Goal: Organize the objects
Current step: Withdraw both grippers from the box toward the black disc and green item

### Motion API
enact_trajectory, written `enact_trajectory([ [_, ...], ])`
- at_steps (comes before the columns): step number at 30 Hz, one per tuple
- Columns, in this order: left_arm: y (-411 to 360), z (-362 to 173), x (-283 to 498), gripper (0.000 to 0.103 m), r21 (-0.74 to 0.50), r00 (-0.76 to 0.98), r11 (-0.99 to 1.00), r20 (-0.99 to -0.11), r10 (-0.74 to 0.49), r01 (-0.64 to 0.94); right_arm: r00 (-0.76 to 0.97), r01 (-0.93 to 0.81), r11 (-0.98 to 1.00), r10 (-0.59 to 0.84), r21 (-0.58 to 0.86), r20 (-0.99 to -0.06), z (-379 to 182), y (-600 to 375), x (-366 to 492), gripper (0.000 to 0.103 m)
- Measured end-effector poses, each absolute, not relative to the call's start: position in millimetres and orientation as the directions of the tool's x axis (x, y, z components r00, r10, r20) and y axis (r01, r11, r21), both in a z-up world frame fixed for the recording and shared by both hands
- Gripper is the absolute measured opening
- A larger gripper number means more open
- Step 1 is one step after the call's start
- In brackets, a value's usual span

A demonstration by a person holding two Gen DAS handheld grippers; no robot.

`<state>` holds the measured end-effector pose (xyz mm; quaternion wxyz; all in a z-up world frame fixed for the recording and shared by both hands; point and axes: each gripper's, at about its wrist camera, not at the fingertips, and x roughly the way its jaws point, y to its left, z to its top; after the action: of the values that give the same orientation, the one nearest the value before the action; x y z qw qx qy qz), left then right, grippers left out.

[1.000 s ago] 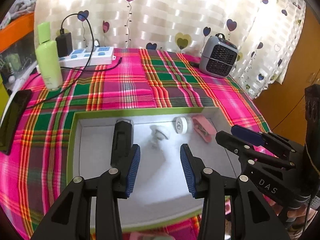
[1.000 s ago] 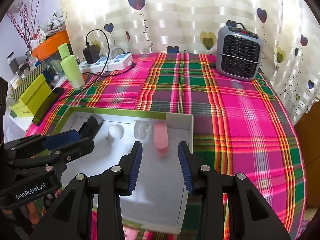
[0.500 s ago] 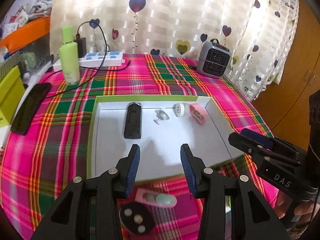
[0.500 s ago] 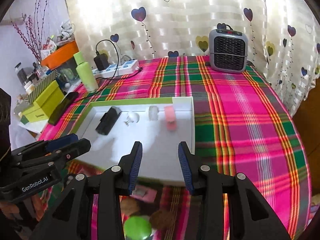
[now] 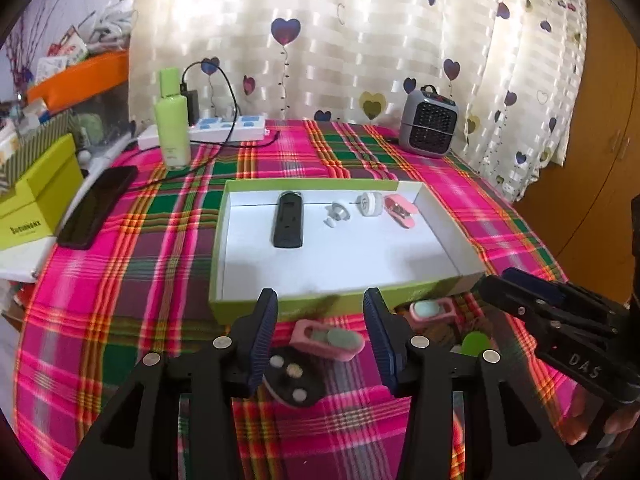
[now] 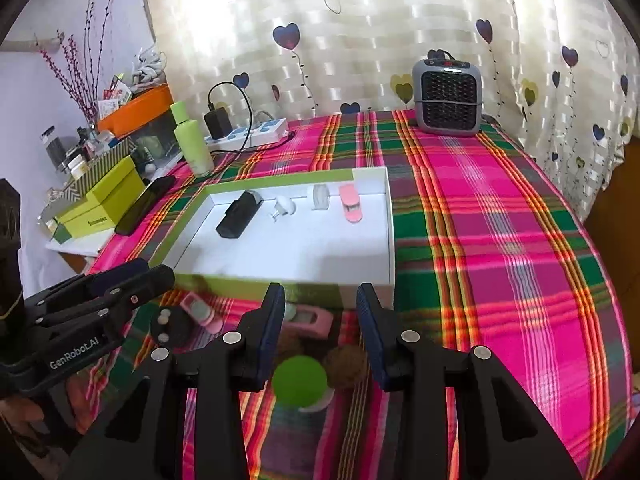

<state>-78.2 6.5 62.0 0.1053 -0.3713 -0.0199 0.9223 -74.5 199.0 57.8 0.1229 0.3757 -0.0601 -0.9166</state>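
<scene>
A white tray with a green rim lies on the plaid cloth. In it are a black remote-like block, a small white piece, a white roll and a pink stapler. In front of the tray lie a pink case, a black disc, a second pink item, a green-topped object and a brown ball. My left gripper is open above the pink case and disc. My right gripper is open above the green object.
A grey heater stands at the back right. A green bottle, a power strip with a charger, a black phone and a yellow-green box are at the left. The table edge drops off at the right.
Both grippers have pulled back and risen away from the tray, staying open. Loose items in front of the tray have come into view.
</scene>
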Motion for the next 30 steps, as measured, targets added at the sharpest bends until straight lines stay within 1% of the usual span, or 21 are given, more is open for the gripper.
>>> enact_trajectory([
  [3, 6.8, 58.5, -70.4, 0.044, -0.100, -0.703, -0.976, -0.680, 0.209, -0.194, -0.682, 0.184, -0.955, -0.295, 0.233, -0.670, 55.4, 200.5, -66.6, 0.039],
  [10, 2.4, 47.0, -57.5, 0.044, -0.105, -0.694, -0.976, -0.690, 0.208, -0.188, -0.690, 0.206, -0.953, -0.302, 0.222, -0.658, 53.1, 194.8, -51.6, 0.039],
  [11, 1.9, 45.6, -56.0, 0.044, -0.103, -0.692, -0.976, -0.691, 0.208, -0.191, -0.690, 0.208, -0.952, -0.305, 0.224, -0.657, 52.1, 194.1, -50.5, 0.043],
  [13, 1.0, 43.1, -53.6, 0.044, -0.102, -0.690, -0.975, -0.693, 0.210, -0.195, -0.691, 0.210, -0.950, -0.312, 0.232, -0.653, 50.6, 194.2, -49.1, 0.047],
  [17, -1.9, 39.8, -51.3, 0.044, -0.113, -0.687, -0.975, -0.694, 0.216, -0.193, -0.685, 0.213, -0.946, -0.322, 0.243, -0.653, 45.9, 193.0, -49.1, 0.047],
  [21, -3.0, 35.5, -47.9, 0.044, -0.099, -0.687, -0.976, -0.696, 0.207, -0.195, -0.679, 0.218, -0.945, -0.325, 0.243, -0.658, 41.6, 191.9, -48.1, 0.047],
  [27, -13.5, 29.0, -47.1, 0.045, -0.127, -0.676, -0.974, -0.702, 0.222, -0.188, -0.668, 0.232, -0.943, -0.332, 0.238, -0.666, 37.6, 191.9, -44.4, 0.047],
  [29, -16.5, 26.1, -47.0, 0.046, -0.145, -0.671, -0.971, -0.704, 0.235, -0.189, -0.664, 0.234, -0.944, -0.330, 0.233, -0.671, 36.4, 192.8, -43.1, 0.047],
  [30, -17.3, 25.4, -46.8, 0.049, -0.155, -0.668, -0.969, -0.702, 0.247, -0.194, -0.660, 0.239, -0.943, -0.332, 0.230, -0.674, 35.6, 192.6, -42.6, 0.047],
])
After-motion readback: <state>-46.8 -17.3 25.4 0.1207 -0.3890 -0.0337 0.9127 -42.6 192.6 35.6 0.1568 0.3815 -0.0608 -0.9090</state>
